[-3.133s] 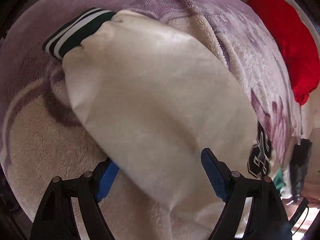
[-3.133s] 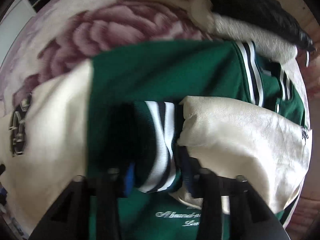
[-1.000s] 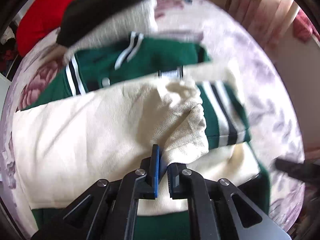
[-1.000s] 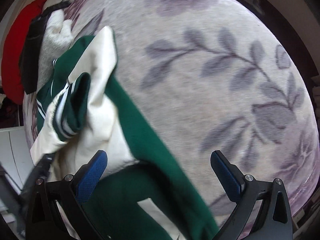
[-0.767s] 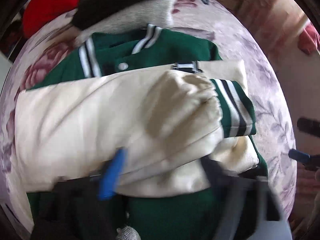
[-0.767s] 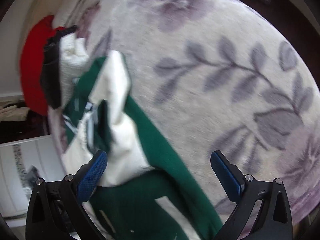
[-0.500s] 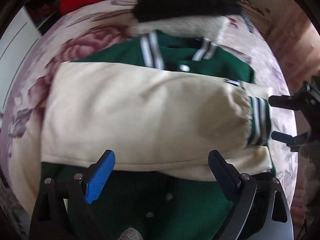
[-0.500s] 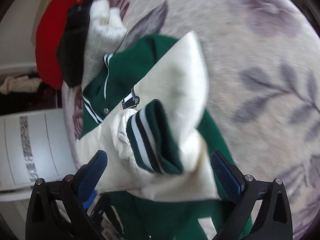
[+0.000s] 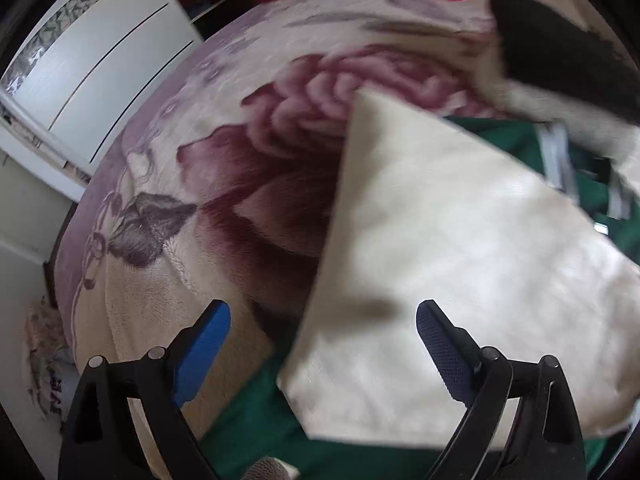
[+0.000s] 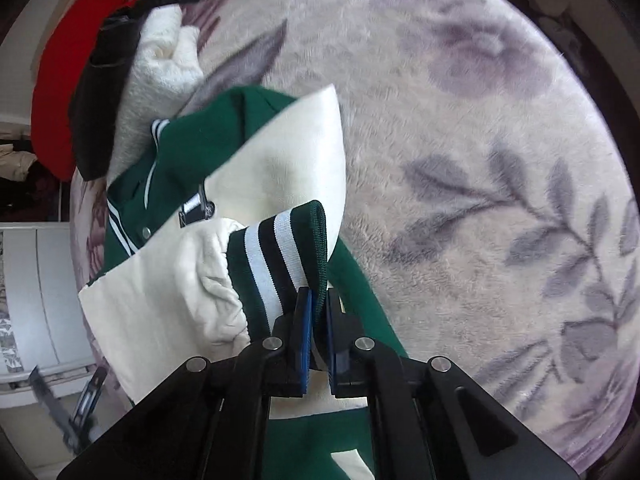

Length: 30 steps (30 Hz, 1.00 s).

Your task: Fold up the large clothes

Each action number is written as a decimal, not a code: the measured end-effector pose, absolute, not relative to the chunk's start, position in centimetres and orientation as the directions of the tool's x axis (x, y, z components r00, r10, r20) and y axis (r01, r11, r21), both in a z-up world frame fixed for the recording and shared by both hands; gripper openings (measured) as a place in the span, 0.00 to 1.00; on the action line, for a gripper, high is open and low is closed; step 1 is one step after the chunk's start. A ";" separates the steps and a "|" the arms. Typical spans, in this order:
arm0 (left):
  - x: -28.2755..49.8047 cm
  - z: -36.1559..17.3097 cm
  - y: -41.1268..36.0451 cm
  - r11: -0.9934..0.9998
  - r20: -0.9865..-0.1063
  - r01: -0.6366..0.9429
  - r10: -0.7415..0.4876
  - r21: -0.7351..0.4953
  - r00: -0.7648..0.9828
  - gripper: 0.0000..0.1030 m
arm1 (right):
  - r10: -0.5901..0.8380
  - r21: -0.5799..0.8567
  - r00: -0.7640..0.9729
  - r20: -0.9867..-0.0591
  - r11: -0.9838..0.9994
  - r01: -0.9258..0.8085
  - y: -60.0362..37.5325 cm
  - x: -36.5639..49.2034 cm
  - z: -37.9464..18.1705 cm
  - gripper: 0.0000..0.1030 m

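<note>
A green varsity jacket (image 10: 192, 152) with cream sleeves lies on a flowered blanket (image 10: 480, 160). One cream sleeve (image 10: 168, 280) is folded across the body and ends in a green, white and black striped cuff (image 10: 280, 248). My right gripper (image 10: 316, 300) is shut on that cuff's edge, its blue pads pressing the knit. In the left wrist view my left gripper (image 9: 322, 312) hangs open above the left edge of the cream sleeve (image 9: 460, 240). It holds nothing; one fingertip is over the blanket (image 9: 160, 280), the other over the sleeve.
A black and white fleece garment (image 10: 104, 80) lies just beyond the jacket's collar, with a red garment (image 10: 52, 100) behind it. White cabinet doors (image 9: 92, 60) stand past the blanket's left edge. Bare blanket spreads wide to the right of the jacket.
My left gripper let go of the cream sleeve, opened wide and swung left to the sleeve's other edge. My right gripper came in from the bare blanket and shut on the striped cuff.
</note>
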<state>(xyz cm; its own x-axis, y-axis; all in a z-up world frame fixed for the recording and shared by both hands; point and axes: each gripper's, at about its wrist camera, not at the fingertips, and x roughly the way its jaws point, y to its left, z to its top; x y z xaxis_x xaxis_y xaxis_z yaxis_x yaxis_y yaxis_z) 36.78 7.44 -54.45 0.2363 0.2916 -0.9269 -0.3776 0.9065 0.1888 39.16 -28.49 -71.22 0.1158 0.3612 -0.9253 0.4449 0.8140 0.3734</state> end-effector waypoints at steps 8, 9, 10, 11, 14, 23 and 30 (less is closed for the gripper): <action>37.1 -56.2 8.9 0.907 -0.956 -0.401 0.219 0.125 0.198 0.96 | 0.431 0.450 0.162 -0.888 0.735 0.507 -33.0 41.9 -69.3 0.61; 36.6 -55.3 8.4 0.911 -0.951 -0.395 0.217 0.117 0.219 0.96 | 0.424 0.453 0.186 -0.886 0.711 0.538 -34.2 42.5 -69.4 0.67; 36.2 -54.7 7.9 0.914 -0.949 -0.390 0.215 0.112 0.230 0.97 | 0.423 0.459 0.203 -0.883 0.684 0.568 -35.4 43.3 -70.0 0.70; 35.7 -54.0 7.2 0.918 -0.945 -0.380 0.215 0.110 0.247 0.97 | 0.439 0.467 0.202 -0.875 0.660 0.589 -36.3 44.5 -71.2 0.70; 34.6 -52.6 5.1 0.928 -0.938 -0.358 0.209 0.101 0.275 0.97 | 0.553 0.495 0.140 -0.821 0.569 0.656 -37.5 47.8 -76.5 0.70; 34.0 -52.4 -1.3 0.967 -0.942 -0.250 0.127 0.049 0.310 0.97 | 0.342 0.373 0.154 -0.927 0.804 0.463 -34.1 54.3 -74.1 0.07; 30.3 -53.2 -3.2 0.987 -0.962 -0.158 0.080 0.039 0.260 0.97 | 0.398 0.404 0.118 -0.910 0.783 0.473 -34.8 54.7 -75.7 0.14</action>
<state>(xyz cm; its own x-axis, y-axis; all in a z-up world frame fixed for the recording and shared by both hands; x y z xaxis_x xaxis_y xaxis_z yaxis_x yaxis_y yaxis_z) 30.28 -3.24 -53.22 0.2595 0.0796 -0.9625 -0.1584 0.9866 0.0388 54.72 -34.79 -75.73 0.1177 0.3977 -0.9099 0.4725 0.7835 0.4036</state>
